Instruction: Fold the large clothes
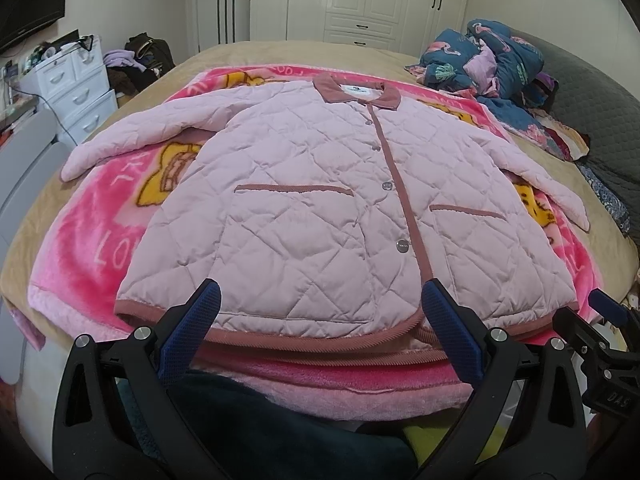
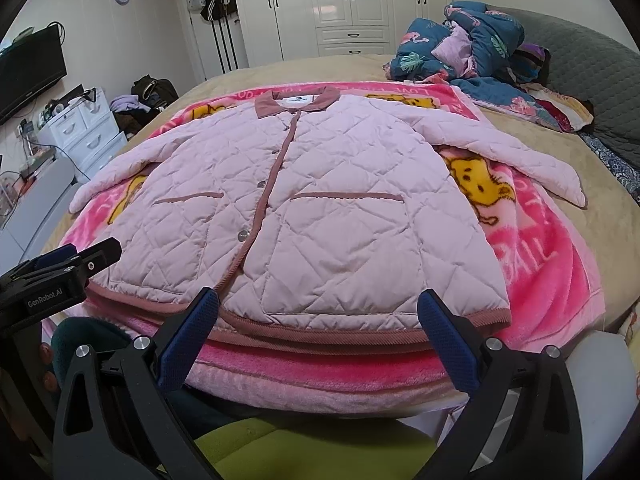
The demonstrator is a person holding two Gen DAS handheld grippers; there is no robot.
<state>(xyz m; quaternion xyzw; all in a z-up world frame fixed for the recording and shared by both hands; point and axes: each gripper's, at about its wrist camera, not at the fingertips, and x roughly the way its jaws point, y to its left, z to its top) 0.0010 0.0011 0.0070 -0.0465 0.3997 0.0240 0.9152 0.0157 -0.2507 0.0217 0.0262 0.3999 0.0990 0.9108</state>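
Both our grippers — left gripper (image 1: 320, 308), right gripper (image 2: 318, 308) — hover wide open, holding nothing, above the hem of the buttoned pale-pink quilted jacket (image 1: 320, 184) lying flat on the pink fleece blanket (image 1: 88, 248).

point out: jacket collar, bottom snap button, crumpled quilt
jacket collar (image 1: 356, 92), left wrist view, on the label inside the neck.
bottom snap button (image 2: 243, 235), right wrist view, on its face.
crumpled quilt (image 2: 476, 48), right wrist view, on the heap's middle.

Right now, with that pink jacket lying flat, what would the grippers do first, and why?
Probably the left gripper reaches for the left sleeve to fold it inward: the jacket lies spread, buttoned, both sleeves splayed out, and both grippers are open at its hem.
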